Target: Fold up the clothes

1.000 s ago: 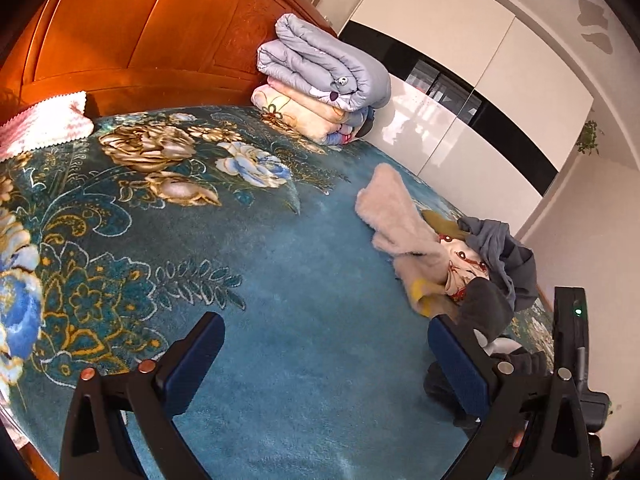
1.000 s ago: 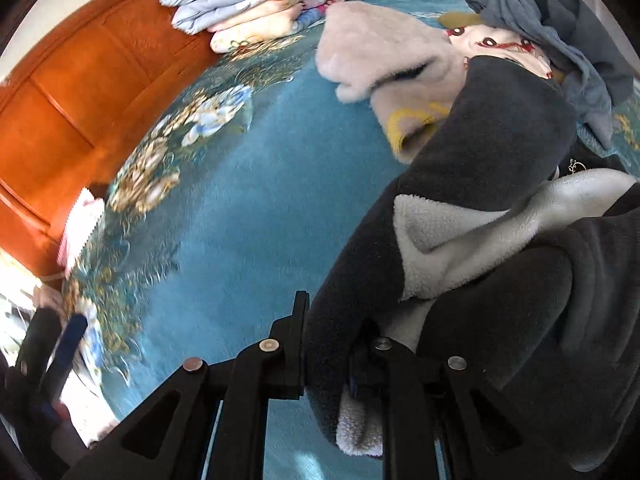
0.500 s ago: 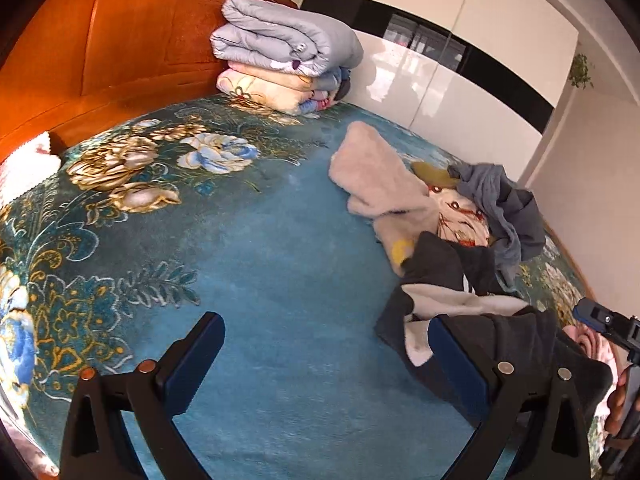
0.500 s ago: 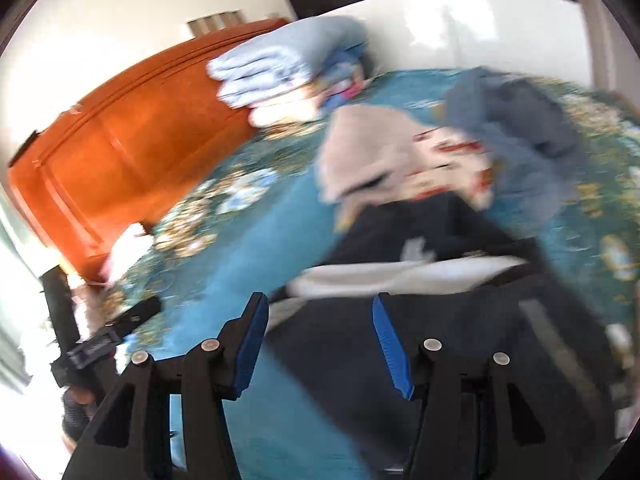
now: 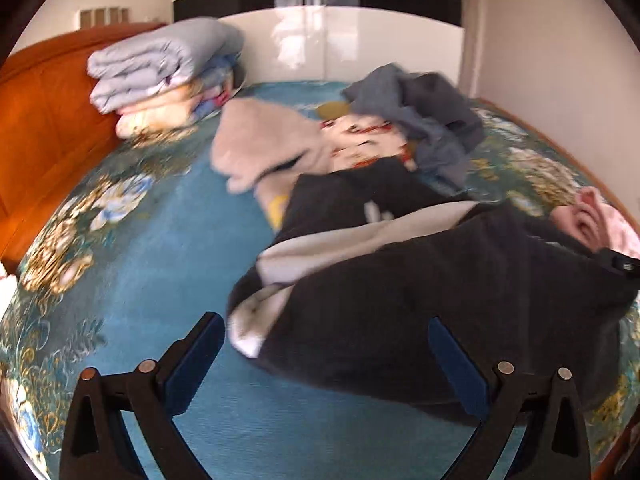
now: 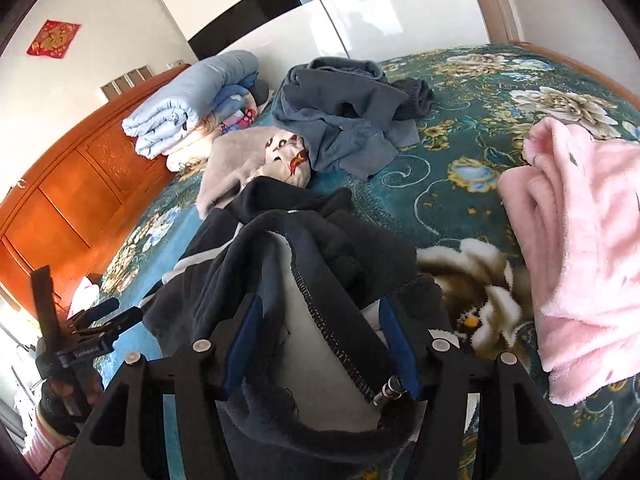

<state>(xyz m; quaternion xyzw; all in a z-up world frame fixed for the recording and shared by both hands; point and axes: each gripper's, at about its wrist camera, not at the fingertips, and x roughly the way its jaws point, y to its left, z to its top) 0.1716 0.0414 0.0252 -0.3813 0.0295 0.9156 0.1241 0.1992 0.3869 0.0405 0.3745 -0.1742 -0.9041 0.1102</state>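
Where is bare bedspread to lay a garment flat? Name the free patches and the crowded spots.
Free: the wide blue stretch of bedspread between the wooden headboard, the folded quilts and the dark fleece jacket. A narrower floral strip lies between the grey hoodie and the pink garment. Crowded: the middle, where the beige garment, hoodie and jacket overlap.

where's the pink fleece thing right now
In the right wrist view the pink fleece garment lies at the far right on the floral bedspread, beside the dark zip jacket.
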